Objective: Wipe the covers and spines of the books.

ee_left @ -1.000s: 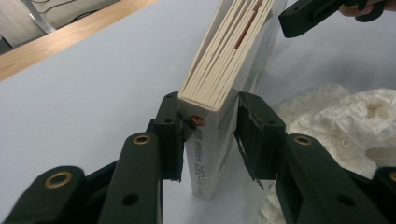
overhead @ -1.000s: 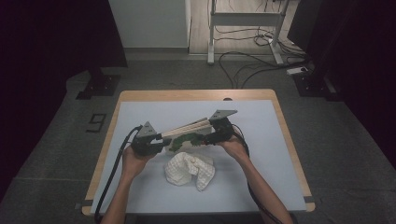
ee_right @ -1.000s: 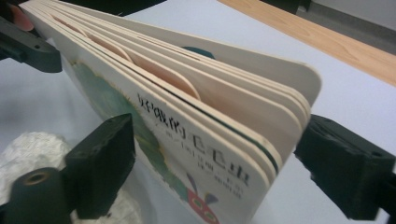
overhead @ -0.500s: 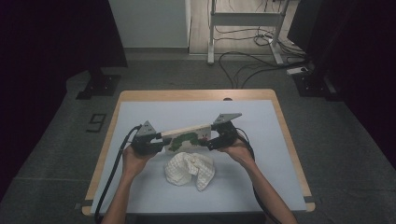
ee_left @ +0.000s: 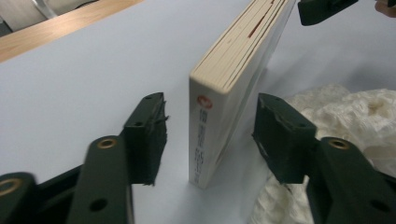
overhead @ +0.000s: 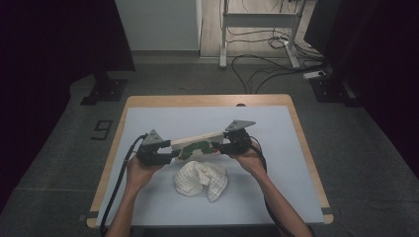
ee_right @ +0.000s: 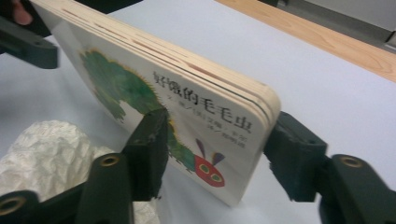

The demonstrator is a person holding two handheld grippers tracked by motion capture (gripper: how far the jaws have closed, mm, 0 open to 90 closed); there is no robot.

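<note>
A board book (overhead: 197,144) with a green caterpillar on its cover stands on its long edge on the table, between my two grippers. My left gripper (overhead: 174,154) is at the spine end. Its jaws have just been opening, and in the left gripper view both fingers (ee_left: 149,130) stand clear of the book (ee_left: 224,107), with a gap on each side. My right gripper (overhead: 220,147) is at the other end. Its jaws have just been closing, and my right gripper (ee_right: 219,154) now presses on the cover and back of the book (ee_right: 187,93).
A crumpled white cloth (overhead: 201,180) lies just in front of the book, close under both grippers. The pale blue mat (overhead: 276,187) covers the wooden table (overhead: 207,100). Cables trail from both grippers toward the near edge.
The book's right end has come down and it now lies flatter between the grippers. The right gripper has closed in on that end. The left hand has stayed in place.
</note>
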